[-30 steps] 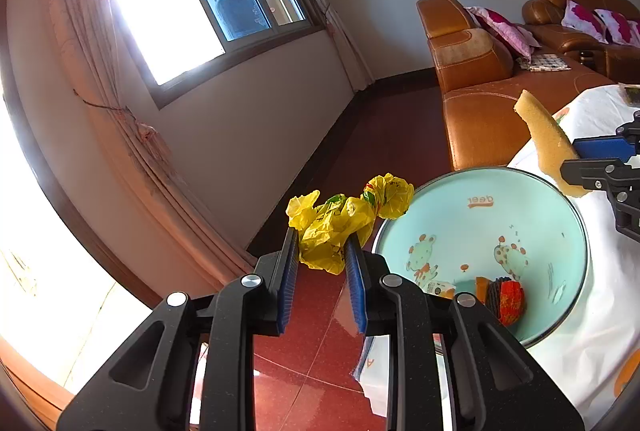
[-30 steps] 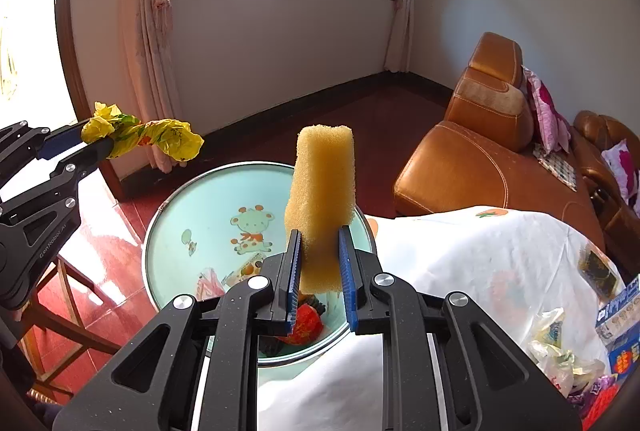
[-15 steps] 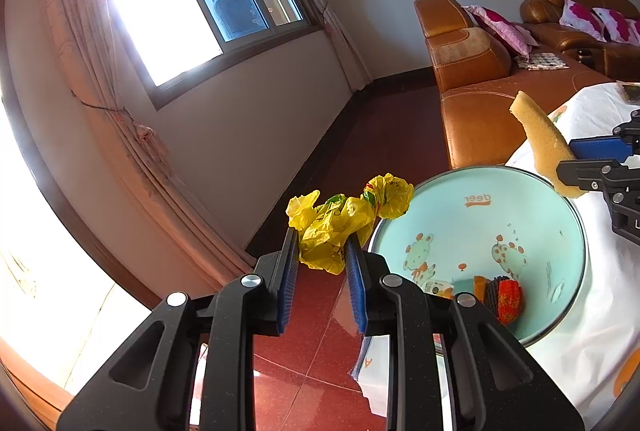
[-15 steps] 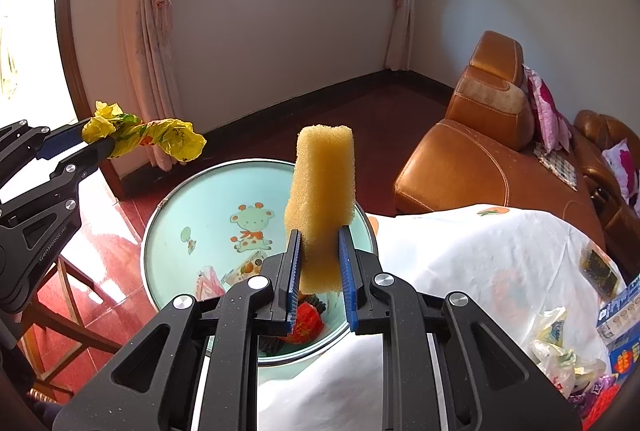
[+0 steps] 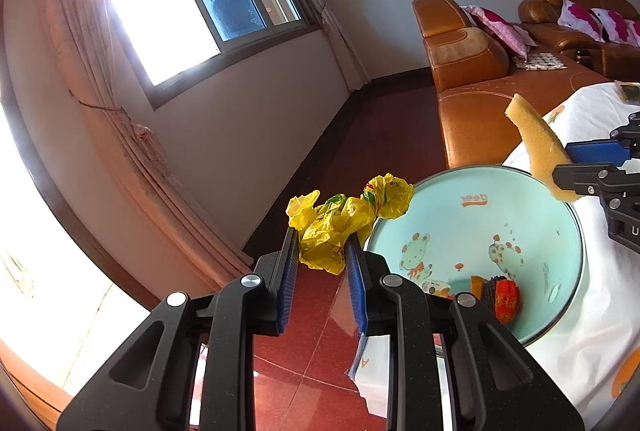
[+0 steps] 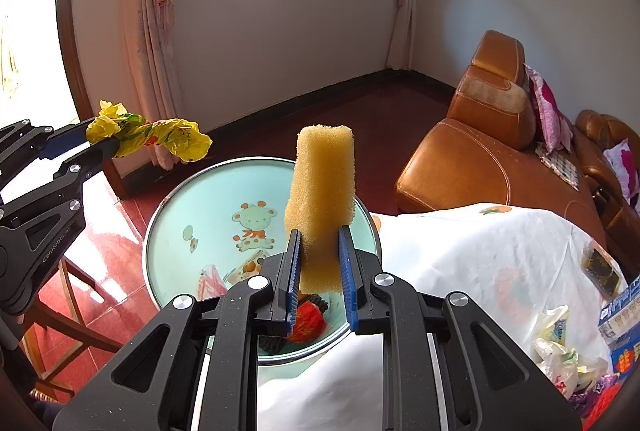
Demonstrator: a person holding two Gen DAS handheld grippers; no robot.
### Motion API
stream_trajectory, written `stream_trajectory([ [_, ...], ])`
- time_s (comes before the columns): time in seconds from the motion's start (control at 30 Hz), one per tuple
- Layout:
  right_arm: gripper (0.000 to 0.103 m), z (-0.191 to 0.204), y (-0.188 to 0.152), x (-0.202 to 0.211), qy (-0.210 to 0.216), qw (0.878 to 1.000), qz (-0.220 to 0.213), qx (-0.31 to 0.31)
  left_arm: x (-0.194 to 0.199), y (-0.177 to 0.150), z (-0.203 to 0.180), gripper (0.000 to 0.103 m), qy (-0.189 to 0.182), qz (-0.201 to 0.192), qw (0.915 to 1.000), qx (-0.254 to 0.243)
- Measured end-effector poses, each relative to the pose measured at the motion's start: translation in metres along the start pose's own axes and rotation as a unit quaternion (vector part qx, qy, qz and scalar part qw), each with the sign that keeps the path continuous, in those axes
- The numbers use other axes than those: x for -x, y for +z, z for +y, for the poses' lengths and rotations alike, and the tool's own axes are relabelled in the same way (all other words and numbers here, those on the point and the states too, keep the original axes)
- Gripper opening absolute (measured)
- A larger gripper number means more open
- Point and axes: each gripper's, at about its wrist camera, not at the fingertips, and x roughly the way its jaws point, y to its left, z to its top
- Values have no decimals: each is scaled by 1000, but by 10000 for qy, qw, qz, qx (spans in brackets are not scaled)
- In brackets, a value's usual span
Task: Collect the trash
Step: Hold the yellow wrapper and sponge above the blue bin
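1. In your right wrist view, your left claw [image 6: 105, 147] enters from the far left edge, clamped on a crumpled yellow plastic bag [image 6: 154, 140] that sticks out to the right, above the floor and just off the basin's left rim.
2. In your left wrist view the same bag [image 5: 342, 221] sits at centre frame, squeezed between the blue pads [image 5: 290, 271], its loose end just reaching the left rim of the basin.
3. The pale green basin [image 6: 188, 207] with cartoon animals printed inside lies at lower centre of your right wrist view, resting on the desk's edge. Red and dark scraps [image 6: 306, 319] and a printed wrapper [image 6: 248, 265] already lie on its bottom.
4. Your right claw [image 6: 319, 263] at bottom centre grips a yellow sponge [image 6: 322, 195] by its lower end; the sponge stands upright above the basin. In your left wrist view it [image 5: 538, 151] shows at the right edge, tilted over the basin's far right rim.
5. To the right, the desk [image 6: 460, 259] wears a white cloth, with more wrappers [image 6: 560, 347] heaped at the lower right corner.
6. An orange leather sofa [image 6: 480, 159] fills the right middle, beyond the desk.
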Motion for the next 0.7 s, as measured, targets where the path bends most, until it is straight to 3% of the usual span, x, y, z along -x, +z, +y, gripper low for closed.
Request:
stream_trajectory([
  [0.7,19,1,0,0,-4,10000,5,10,2,1,2,23,-100,-6,9999,-13],
])
